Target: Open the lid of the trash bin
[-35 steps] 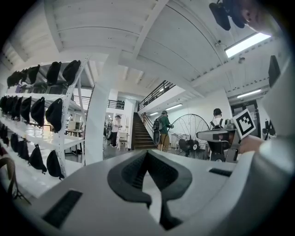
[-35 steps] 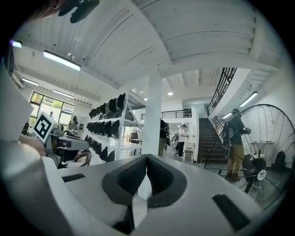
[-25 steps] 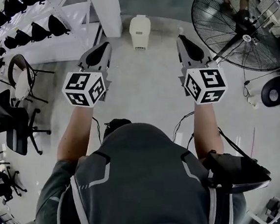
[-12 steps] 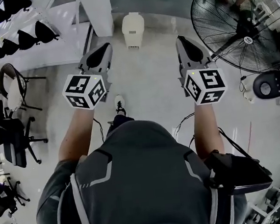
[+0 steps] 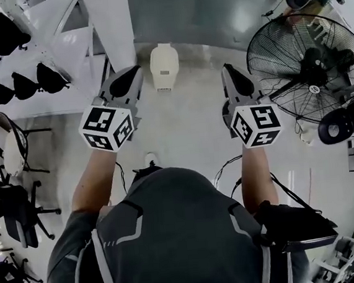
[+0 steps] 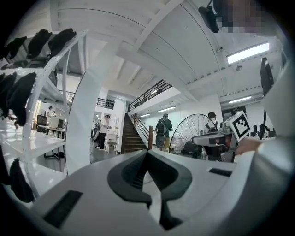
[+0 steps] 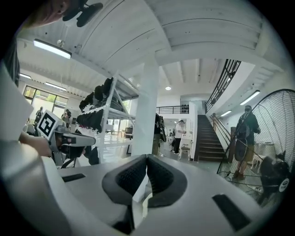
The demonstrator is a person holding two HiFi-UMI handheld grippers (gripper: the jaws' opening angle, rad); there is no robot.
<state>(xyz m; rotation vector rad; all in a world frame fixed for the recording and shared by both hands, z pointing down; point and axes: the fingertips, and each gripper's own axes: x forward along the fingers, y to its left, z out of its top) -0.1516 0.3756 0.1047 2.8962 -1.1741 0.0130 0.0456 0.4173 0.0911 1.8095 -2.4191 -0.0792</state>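
The cream trash bin [image 5: 164, 66] stands on the pale floor by a white pillar, lid down, ahead of me in the head view. My left gripper [image 5: 135, 69] is held level just left of the bin, shut with nothing in it. My right gripper [image 5: 225, 69] is held level well to the bin's right, also shut and empty. In the left gripper view the dark pads of the left gripper [image 6: 147, 155] meet, and the right gripper [image 6: 216, 138] shows at the side. In the right gripper view the right gripper [image 7: 147, 159] is closed, with the left gripper [image 7: 69, 137] beside it.
A big floor fan [image 5: 307, 72] stands right of the bin. The white pillar [image 5: 111, 26] and a rack with dark items [image 5: 25, 81] are at the left, office chairs [image 5: 15, 203] further left. A staircase [image 6: 131, 138] and several people are beyond.
I have walked toward the bin; it now lies lower in the head view and between the gripper tips. The fan has slid down and right. Both grippers stayed shut.
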